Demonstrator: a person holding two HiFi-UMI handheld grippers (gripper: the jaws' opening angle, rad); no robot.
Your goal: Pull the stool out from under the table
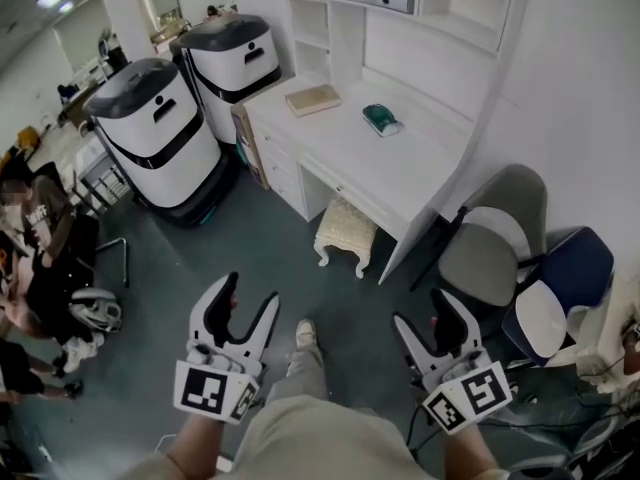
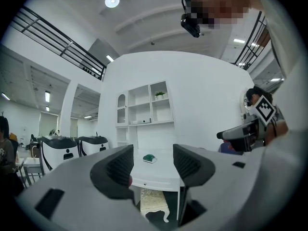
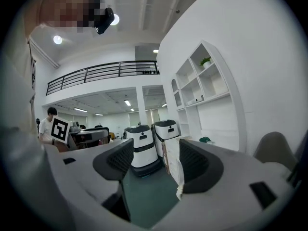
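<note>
The person holds both claws out level, side by side and well apart. The left claw [image 1: 250,290] has its jaws apart with nothing between them, and so does the right claw [image 1: 422,310]. Only the wrists [image 1: 186,450] show, so the arms' bend is hard to judge.

Bare floor [image 1: 270,263] lies open up to the stool [image 1: 345,230]; chairs [image 1: 490,253] crowd the right, tall white machines [image 1: 160,133] the far left.

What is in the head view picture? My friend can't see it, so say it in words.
Seen from above, a small cream stool sits partly under a white table. Lower down, the left hand-held gripper and the right hand-held gripper point toward it, jaws apart and empty, not touching it.
</note>
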